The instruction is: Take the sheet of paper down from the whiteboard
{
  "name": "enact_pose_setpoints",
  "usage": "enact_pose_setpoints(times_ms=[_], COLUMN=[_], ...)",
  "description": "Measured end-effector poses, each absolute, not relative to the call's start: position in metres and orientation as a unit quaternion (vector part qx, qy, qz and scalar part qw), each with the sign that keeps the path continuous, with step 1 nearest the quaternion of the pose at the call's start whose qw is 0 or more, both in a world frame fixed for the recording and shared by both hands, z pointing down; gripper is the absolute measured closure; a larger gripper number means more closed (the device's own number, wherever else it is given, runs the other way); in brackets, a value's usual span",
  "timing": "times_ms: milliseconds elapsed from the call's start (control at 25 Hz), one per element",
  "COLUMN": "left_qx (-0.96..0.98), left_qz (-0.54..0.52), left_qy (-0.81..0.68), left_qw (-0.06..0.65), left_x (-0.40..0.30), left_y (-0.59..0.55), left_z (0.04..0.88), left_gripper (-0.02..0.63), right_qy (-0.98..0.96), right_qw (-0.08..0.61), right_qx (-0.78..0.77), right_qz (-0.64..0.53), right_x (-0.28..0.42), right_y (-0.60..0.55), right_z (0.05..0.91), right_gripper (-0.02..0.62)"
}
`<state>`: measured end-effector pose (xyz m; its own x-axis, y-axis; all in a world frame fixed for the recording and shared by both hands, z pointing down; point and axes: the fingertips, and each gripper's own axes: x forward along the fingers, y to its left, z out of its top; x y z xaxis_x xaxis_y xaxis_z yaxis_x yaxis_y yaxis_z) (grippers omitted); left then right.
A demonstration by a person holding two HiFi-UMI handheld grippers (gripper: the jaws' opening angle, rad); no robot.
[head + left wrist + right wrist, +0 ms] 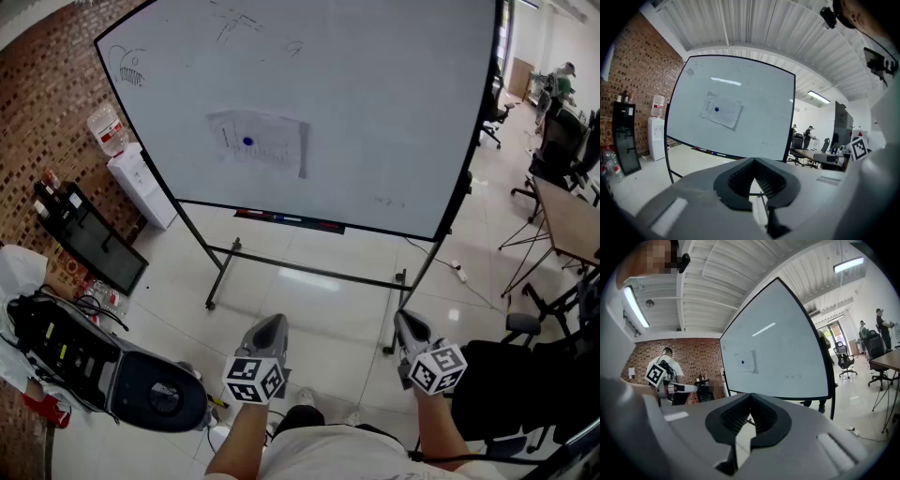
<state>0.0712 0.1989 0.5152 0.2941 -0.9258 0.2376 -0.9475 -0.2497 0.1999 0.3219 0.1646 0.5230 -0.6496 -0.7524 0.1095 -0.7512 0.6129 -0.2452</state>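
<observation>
You are at the very start. The sheet of paper (261,141) hangs on the whiteboard (394,112), in the upper half and a little left of the middle. A blue magnet (247,142) pins it, and its right edge seems to stand slightly off the surface. Nothing has hold of it. Your left gripper (272,325) and right gripper (406,322) sit low in front of your body, well apart from the board. Both have their jaws pressed together with nothing between them.

The next move, as I judge it, is to walk up to the board and raise a gripper to the sheet, parting its jaws before it arrives. The loose right edge looks the easiest place to pinch. The magnet probably has to be slid off or lifted with the other gripper, or else the paper may tear or slip as you pull.

Mind the board's stand (309,274): its crossbar and feet reach over the floor between you and the board, and a cable (457,272) lies near the right foot. The marker tray (289,220) runs along the bottom edge, below the sheet. On your left are a black-and-yellow machine (94,361), a dark cabinet (98,246) and a water dispenser (141,183) by the brick wall. On your right are desks and chairs (572,220). None of these is in your path.
</observation>
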Motion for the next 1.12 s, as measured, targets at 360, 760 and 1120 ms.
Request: enact_pose_setpoints(times_ms=[360,760,1120], left_qx=[0.791,0.805,0.804], left_qz=[0.014,0.01,0.015], left_qy=[-0.592,-0.577,-0.585], left_qw=[0.154,0.134,0.104], left_x=[0.04,-0.048,-0.107], left_y=[0.143,0.038,-0.008], left_z=[0.513,0.496,0.477], left_gripper=[0.603,0.603,0.603], right_qy=[0.9,0.893,0.905], right_qw=[-0.013,-0.014,-0.028], right_qx=[-0.418,-0.438,-0.416], right_qz=[-0.122,-0.1,-0.082], right_x=[0.291,0.204,0.129], right_y=[0.113,0.015,-0.035], right_z=[0.519,0.489,0.467], right_gripper=[0.589,0.589,0.589])
